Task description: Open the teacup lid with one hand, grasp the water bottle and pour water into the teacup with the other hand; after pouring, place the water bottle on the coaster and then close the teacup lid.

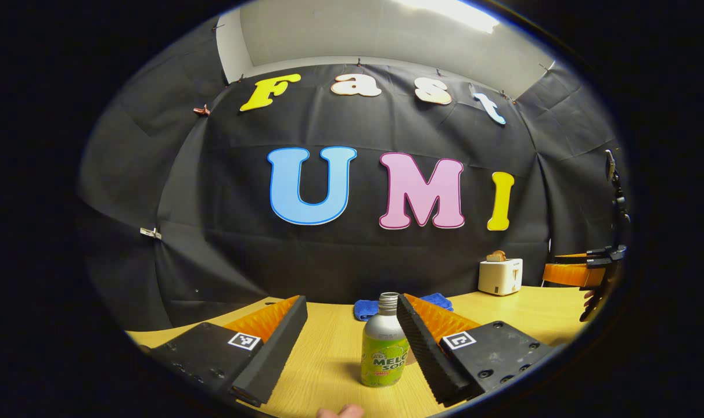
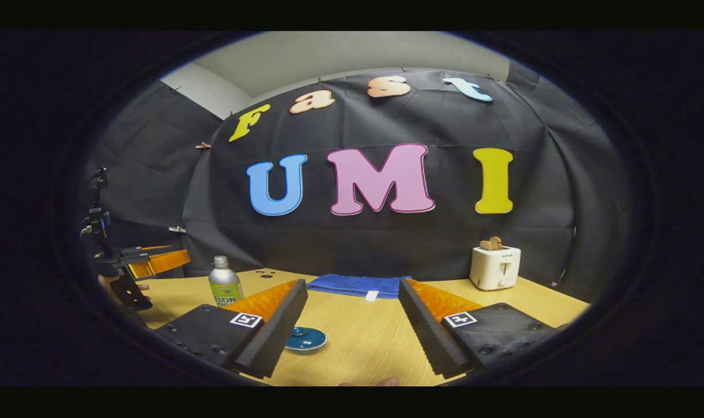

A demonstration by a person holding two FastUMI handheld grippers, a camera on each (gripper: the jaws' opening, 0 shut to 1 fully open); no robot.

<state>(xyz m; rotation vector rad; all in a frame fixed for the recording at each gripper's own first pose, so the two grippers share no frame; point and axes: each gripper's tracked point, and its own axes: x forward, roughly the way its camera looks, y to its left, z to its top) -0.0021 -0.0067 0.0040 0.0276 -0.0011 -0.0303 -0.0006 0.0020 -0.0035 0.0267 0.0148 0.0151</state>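
In the left gripper view, the lower part of the water bottle on its right side is hidden behind the right finger of the left gripper, and something brown at its base there is too covered to name. In the right gripper view, a small teal round thing at 7 o'clock is half cut off by a finger of the right gripper; whether it is the coaster or the teacup lid cannot be told. The bottle is a silver metal one with a bare threaded neck and a green label, standing upright on the bench. It sits between the left gripper's widely spread fingers, close to the right one; whether they touch cannot be told. The right gripper is also wide open and holds nothing, level above the bench. Behind lie a blue cloth at 12 o'clock and a white toaster at 2 o'clock.
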